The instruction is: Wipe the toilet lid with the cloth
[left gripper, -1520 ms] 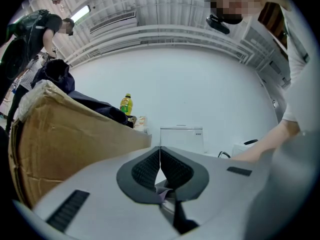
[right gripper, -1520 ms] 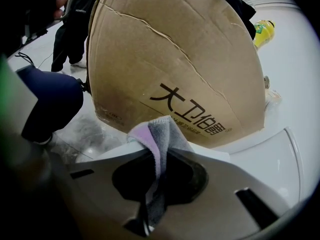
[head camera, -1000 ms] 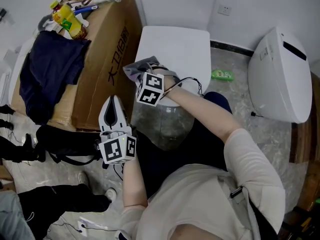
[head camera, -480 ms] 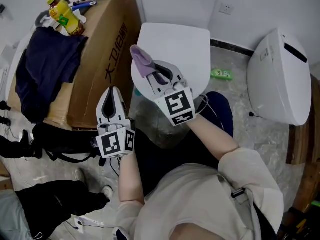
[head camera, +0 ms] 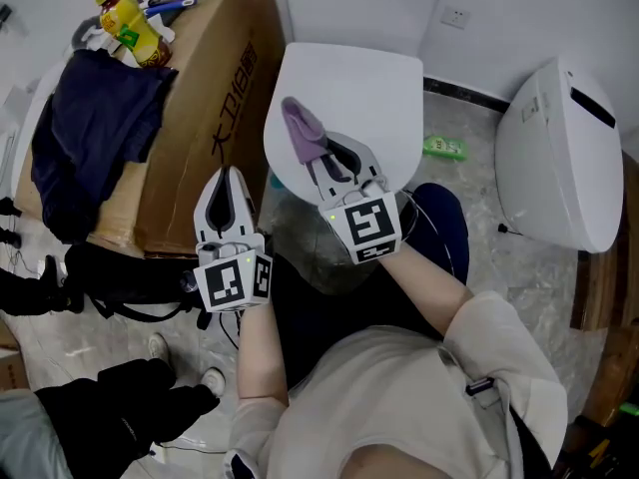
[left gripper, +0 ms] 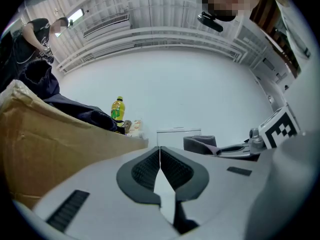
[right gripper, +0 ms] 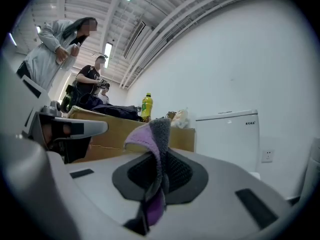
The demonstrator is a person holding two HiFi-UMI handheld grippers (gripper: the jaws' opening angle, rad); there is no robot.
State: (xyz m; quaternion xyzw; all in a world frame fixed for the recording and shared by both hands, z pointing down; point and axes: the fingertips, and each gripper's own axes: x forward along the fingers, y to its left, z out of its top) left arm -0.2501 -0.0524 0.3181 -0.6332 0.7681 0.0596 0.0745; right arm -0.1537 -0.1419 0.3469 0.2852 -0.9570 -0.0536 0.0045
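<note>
The white toilet lid lies closed below me, its cistern behind it. My right gripper hovers over the lid's front left part, shut on a purple and grey cloth that sticks up from its jaws. In the right gripper view the cloth is pinched between the dark pads, with the cistern beyond. My left gripper is held to the left of the toilet, near the cardboard box, its jaws shut with nothing between them. In the left gripper view the pads meet.
A large cardboard box stands left of the toilet with dark clothing and a yellow bottle on it. A second white toilet stands at the right. A green item lies on the floor. People stand further back.
My right gripper lifted the cloth off the lid's left edge, turned to point upward and now holds it over the lid's front. The left gripper has barely moved.
</note>
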